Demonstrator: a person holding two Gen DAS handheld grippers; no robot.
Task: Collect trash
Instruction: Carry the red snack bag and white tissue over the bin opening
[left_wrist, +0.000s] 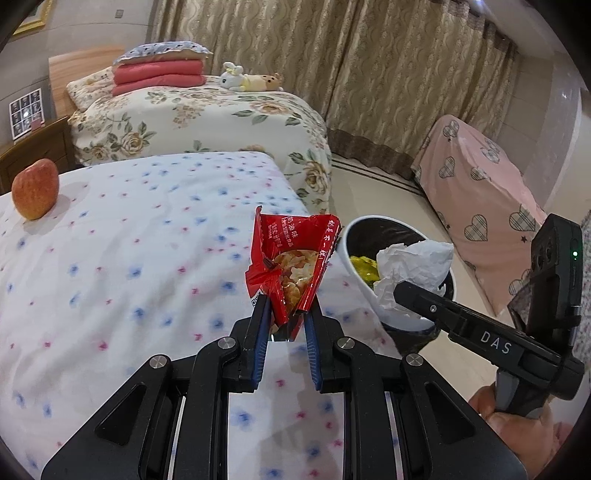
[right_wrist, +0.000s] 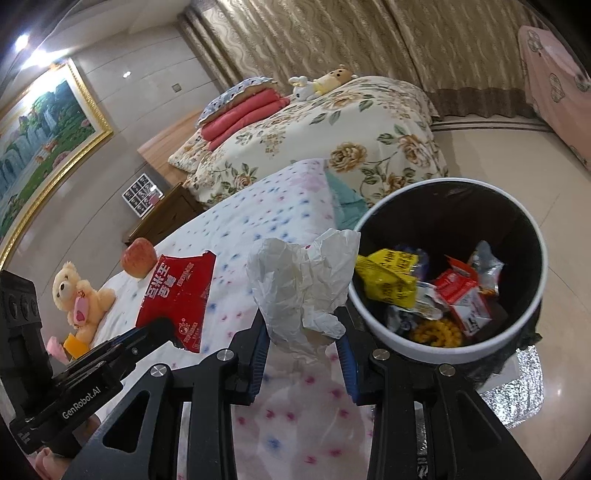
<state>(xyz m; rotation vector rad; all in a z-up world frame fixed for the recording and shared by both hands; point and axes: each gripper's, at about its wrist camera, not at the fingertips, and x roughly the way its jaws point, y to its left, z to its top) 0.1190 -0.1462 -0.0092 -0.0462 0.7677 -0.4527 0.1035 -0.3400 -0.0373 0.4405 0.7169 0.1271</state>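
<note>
Both claws grip trash: left (left_wrist: 286, 314) wrapper (left_wrist: 290, 266), right (right_wrist: 303, 334) tissue (right_wrist: 303, 284).

Home bedroom, probably: floral bed (left_wrist: 207, 122), folded quilts (left_wrist: 159, 75), curtains (left_wrist: 332, 55).

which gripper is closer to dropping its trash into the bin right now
Right. Its gripper holds the crumpled paper right beside the bin's rim, while the left gripper holds the red snack bag over the bedspread.

Red snack wrapper (left_wrist: 286, 269); white crumpled paper (right_wrist: 301, 288); white-rimmed, black-lined bin (right_wrist: 380, 325); blue-and-pink flowered white sheet (left_wrist: 129, 258); red-yellow apple (left_wrist: 35, 189).
</note>
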